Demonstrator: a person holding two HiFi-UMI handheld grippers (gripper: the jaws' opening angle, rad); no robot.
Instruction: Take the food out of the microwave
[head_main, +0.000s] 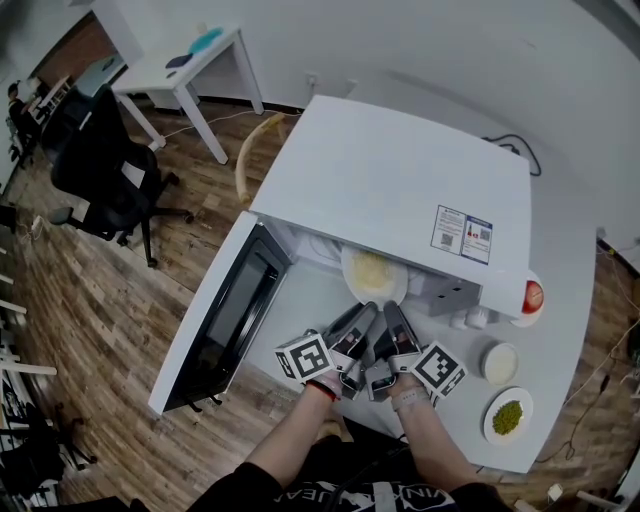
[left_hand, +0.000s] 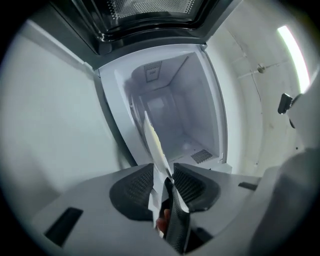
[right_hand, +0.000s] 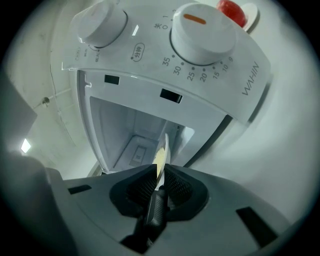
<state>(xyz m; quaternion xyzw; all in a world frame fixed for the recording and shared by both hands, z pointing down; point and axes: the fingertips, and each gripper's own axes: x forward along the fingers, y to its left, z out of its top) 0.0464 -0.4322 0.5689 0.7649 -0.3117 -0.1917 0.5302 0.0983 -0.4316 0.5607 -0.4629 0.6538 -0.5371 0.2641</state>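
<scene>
Your plate (head_main: 372, 272) of food sits just inside the microwave (head_main: 400, 190) mouth. It's stiff, breakable, probably slick (and light), so take it by the rim. Your right gripper (right_hand: 160, 175) has its jaws pinched on that rim. Your left gripper (left_hand: 161, 172) has jaws wide around it, not squeezing. The open door (head_main: 235, 310) crowds your left, so pull straight back over the worktop (head_main: 565, 350).
</scene>
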